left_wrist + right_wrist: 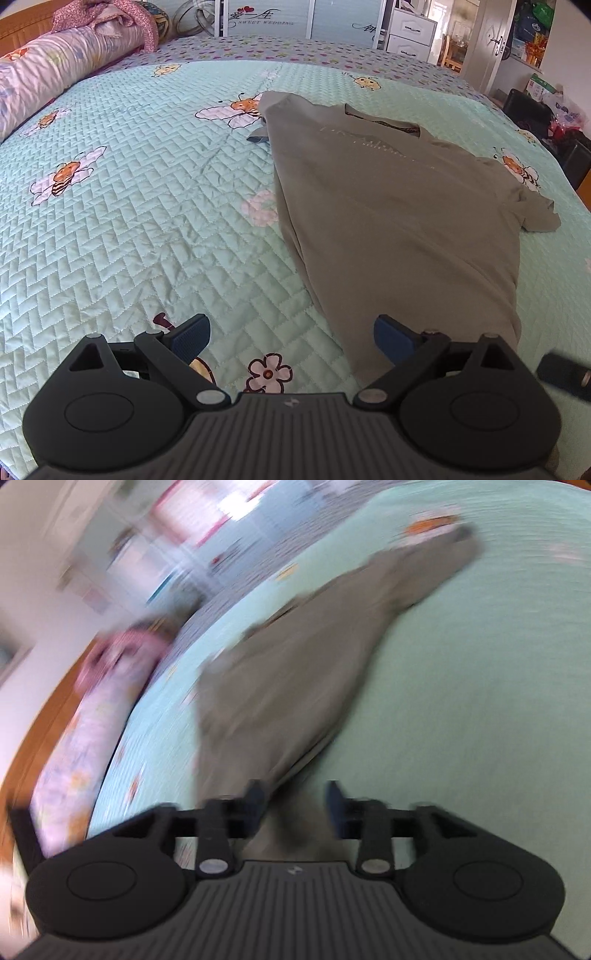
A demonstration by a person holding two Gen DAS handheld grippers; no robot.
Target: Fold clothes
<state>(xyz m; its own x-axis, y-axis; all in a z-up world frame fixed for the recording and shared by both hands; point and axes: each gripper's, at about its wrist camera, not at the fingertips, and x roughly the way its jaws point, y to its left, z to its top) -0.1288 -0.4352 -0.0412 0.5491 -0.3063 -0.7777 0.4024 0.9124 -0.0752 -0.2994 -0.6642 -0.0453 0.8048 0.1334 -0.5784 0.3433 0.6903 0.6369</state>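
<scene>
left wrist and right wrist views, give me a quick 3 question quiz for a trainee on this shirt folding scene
1. True or false: the left gripper is clamped on the grey-green t-shirt.
2. Multiple choice: the t-shirt lies on A) a wooden floor, B) the quilted bedspread with bee prints, C) a chair.
3. Short answer: in the right wrist view, what lies between the pads of the right gripper?

Key:
1. False. Its jaws stand wide apart over the bedspread, just by the shirt's near left edge.
2. B.
3. The near end of the t-shirt; the jaws stand apart around it, and the view is too blurred to show a pad touching.
</scene>
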